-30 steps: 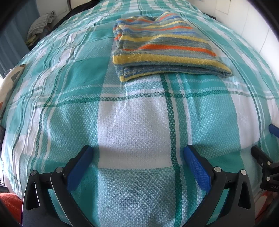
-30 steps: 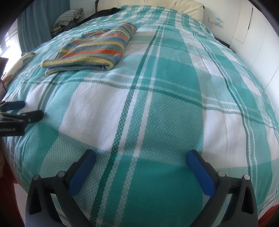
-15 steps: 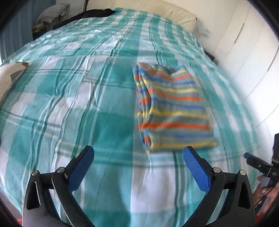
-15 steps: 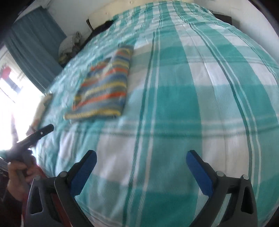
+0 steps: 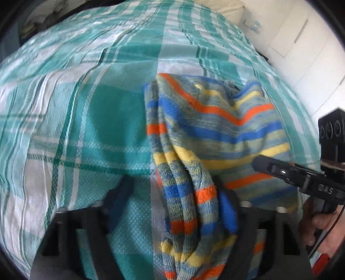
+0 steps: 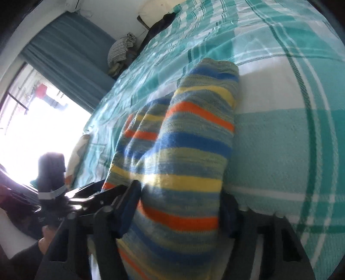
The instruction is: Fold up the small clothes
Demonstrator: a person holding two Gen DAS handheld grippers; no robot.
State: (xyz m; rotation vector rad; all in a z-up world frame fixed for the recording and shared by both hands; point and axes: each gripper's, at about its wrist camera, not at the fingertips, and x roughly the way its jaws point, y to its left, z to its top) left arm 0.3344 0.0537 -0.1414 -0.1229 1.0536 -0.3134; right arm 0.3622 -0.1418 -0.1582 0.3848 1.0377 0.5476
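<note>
A folded striped garment (image 5: pixel 215 133), grey-green with blue, orange and yellow bands, lies on the teal plaid bedspread (image 5: pixel 64 107). In the left wrist view my left gripper (image 5: pixel 174 204) has its jaws spread wide around the garment's near left edge, which bunches up between them. In the right wrist view my right gripper (image 6: pixel 181 209) has its jaws spread around the garment's (image 6: pixel 183 140) near right edge. The right gripper also shows from the side at the garment's right edge (image 5: pixel 286 174). The frames are blurred and the fingertips are partly hidden by cloth.
A white wall (image 5: pixel 301 43) runs along the bed's right side. A blue curtain (image 6: pixel 64 60) and a bright window (image 6: pixel 32 120) stand to the left. A bundle of cloth (image 6: pixel 121 49) lies off the bed's far left corner. A pillow (image 5: pixel 222 6) lies at the head.
Both grippers have moved forward from the near part of the bed onto the folded garment. Its near edge now sits between each pair of jaws and is bunched up.
</note>
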